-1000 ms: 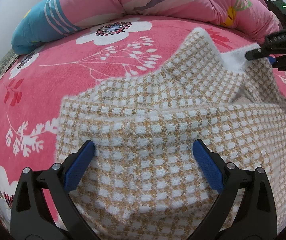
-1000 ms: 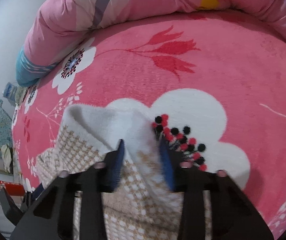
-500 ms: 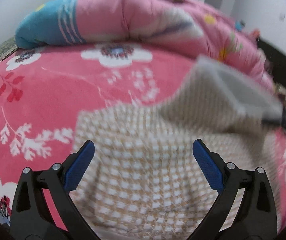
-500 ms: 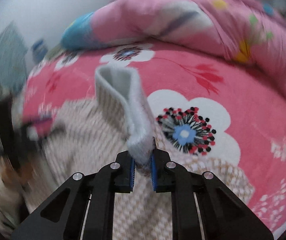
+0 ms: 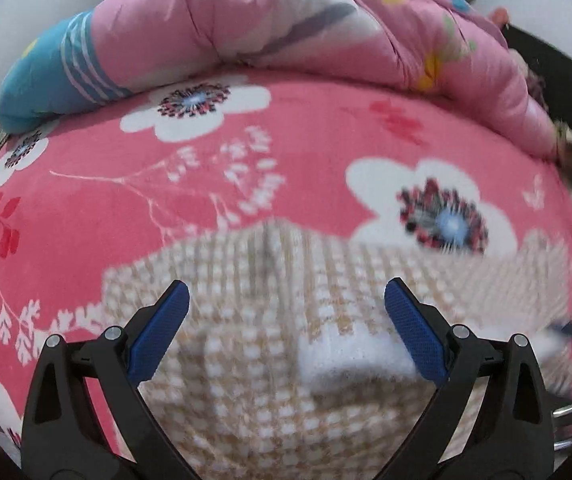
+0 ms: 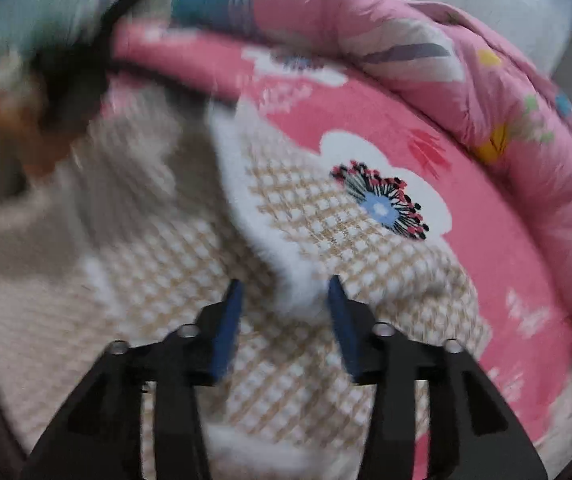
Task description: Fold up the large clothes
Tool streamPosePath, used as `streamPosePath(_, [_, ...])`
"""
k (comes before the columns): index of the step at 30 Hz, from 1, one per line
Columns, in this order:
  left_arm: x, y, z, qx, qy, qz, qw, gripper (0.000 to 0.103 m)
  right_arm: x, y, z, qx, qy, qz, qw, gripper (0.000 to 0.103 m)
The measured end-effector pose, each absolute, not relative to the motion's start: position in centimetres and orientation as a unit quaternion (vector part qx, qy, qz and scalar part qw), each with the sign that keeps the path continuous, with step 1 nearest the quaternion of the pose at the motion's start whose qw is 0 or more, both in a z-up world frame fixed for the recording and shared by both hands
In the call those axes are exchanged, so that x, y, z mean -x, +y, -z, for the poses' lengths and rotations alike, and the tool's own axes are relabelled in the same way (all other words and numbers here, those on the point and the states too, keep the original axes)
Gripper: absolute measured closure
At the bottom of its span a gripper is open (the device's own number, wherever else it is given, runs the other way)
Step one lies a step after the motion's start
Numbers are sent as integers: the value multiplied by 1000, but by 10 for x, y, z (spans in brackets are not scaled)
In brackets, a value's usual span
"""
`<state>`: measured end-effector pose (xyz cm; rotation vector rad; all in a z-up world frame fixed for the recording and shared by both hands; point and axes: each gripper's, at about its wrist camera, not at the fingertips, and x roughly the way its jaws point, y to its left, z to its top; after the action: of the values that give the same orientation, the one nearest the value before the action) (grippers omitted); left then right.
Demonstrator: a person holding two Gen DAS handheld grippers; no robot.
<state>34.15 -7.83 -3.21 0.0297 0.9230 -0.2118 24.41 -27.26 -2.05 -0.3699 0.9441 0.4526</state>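
At the bottom of the left wrist view the left gripper (image 5: pixel 286 332) stands with its blue pads (image 5: pixel 157 336) spread wide, nothing pinched between them. Right under and ahead of it lies the checked beige-and-white garment (image 5: pixel 269 392), filling the lower middle of the frame, with a white fleecy edge (image 5: pixel 350 356) turned up just inside the right-hand pad.

In the right wrist view the right gripper (image 6: pixel 283 320) sits low in the centre. Its jaws have just been opening and now stand partly apart; the garment's white hem (image 6: pixel 298 292) lies between the pads, which no longer seem to press on it, though blur makes that hard to judge. The checked cloth spreads from the lower left up to the middle of that frame, its folded-over flap running towards the upper centre.

Beyond the garment in both views stretches the pink flowered blanket (image 5: pixel 306 128), with a white flower (image 6: pixel 386 200) just beside the cloth's far edge. Farthest back, across the top, a pink quilt (image 5: pixel 286 28) is heaped up.
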Motion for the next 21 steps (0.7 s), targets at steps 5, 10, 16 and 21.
streamPosePath(5, [-330,-82,52,-18,454,101,885,8,-271,-347,5,-83,493,-186,846,42])
streamPosePath(10, [-328,-84,58,-22,453,95,886,8,-315,-363,43,-184,559,-157,793,68])
streamPosePath(16, [-321,-74,64,-25,452,95,887,7,-351,-354,44,-97,539,-127,827,87])
streamPosePath(21, [-316,-77,65,-37,445,96,889,7,-360,-376,77,-92,571,-112,808,61])
